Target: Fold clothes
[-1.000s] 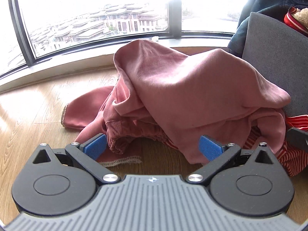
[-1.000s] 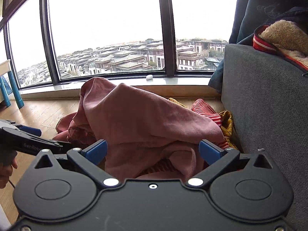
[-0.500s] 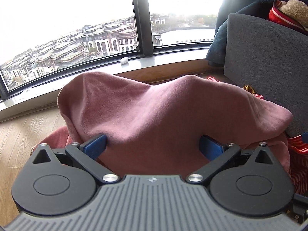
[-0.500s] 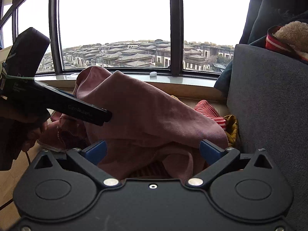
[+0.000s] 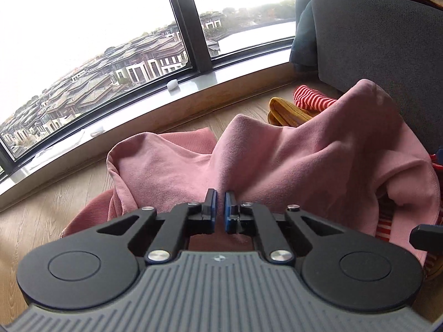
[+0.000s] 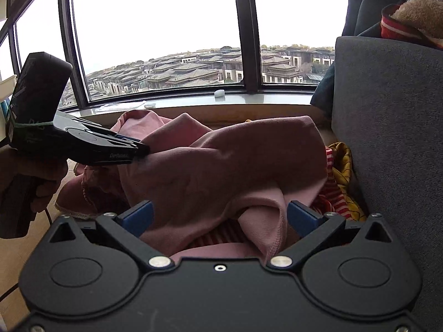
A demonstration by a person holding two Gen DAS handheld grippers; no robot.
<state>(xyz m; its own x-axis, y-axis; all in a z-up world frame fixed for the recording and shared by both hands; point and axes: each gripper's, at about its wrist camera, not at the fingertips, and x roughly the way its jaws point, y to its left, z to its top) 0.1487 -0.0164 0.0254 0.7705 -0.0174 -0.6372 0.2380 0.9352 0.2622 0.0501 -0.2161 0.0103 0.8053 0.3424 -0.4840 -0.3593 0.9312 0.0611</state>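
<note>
Loosely heaped, rumpled pink garment (image 5: 304, 155)

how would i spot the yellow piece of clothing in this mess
Find the grey sofa on the right, then the clothes pile on the floor at its base. The yellow garment lies against the sofa, beside the red striped cloth and behind the big pink garment; it alone is mustard-coloured.

We see a dusty pink garment (image 5: 304, 160) heaped up, red-and-white stripes (image 5: 313, 101) peeking behind it, and mustard yellow cloth (image 5: 288, 112) beside those. Our left gripper (image 5: 219, 207) is black with blue pads, the right gripper (image 6: 220, 215) the same. Dark grey sofa (image 6: 387, 124), pale wood floor (image 5: 41, 210).
</note>
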